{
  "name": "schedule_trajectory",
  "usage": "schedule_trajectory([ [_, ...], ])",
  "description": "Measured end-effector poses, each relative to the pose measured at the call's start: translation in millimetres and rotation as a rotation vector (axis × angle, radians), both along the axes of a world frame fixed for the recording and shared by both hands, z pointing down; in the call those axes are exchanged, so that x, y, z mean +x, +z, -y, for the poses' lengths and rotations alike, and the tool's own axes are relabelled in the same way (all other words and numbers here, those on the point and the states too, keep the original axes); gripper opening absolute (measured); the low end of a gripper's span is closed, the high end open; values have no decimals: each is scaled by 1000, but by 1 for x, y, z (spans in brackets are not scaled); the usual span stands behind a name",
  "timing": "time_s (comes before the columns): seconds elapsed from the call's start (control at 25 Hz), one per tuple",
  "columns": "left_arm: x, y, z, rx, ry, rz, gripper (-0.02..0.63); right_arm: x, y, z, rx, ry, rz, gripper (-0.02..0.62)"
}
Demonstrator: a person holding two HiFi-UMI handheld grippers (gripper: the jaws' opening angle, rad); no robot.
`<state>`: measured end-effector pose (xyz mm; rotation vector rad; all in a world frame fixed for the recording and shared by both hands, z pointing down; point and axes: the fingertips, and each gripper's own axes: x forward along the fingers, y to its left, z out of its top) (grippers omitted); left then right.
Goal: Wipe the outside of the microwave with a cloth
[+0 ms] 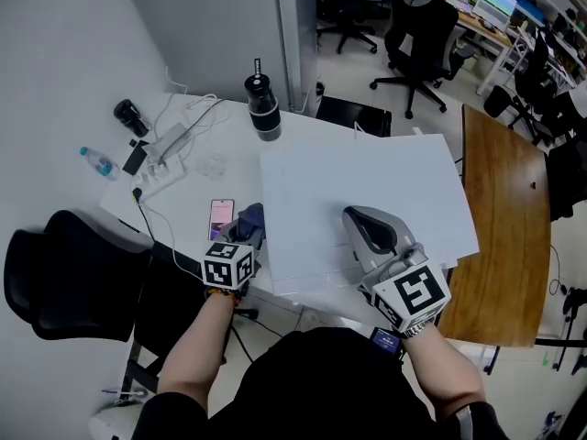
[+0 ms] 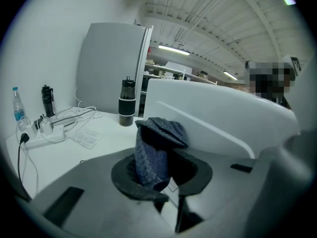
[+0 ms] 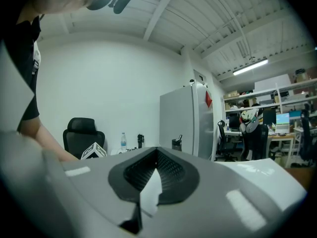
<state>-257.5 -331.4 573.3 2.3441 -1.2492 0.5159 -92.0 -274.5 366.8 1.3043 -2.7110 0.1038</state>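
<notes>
White table (image 1: pixel 194 193) bearing microwave (image 1: pixel 367 195), phone (image 1: pixel 221 218), bottle (image 1: pixel 263 108)

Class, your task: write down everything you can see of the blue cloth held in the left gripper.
The cloth is dark blue-grey with a knitted, waffle-like weave and looks soft. It is bunched and folded, not spread out. The left gripper pinches its lower part between its jaws, while the upper part stands up and flops over at the top. It is beside the left side of the white microwave, above the white table. Whether it touches the microwave cannot be told.
</notes>
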Motion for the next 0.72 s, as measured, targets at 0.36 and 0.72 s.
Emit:
schedule_trajectory([
  [0.36, -2, 3, 39, -6, -3, 3, 74, 12, -4, 9, 10, 55, -19, 2],
  [0.72, -5, 4, 67, -15, -16, 9, 74, 18, -2, 14, 2, 91, -30, 2],
])
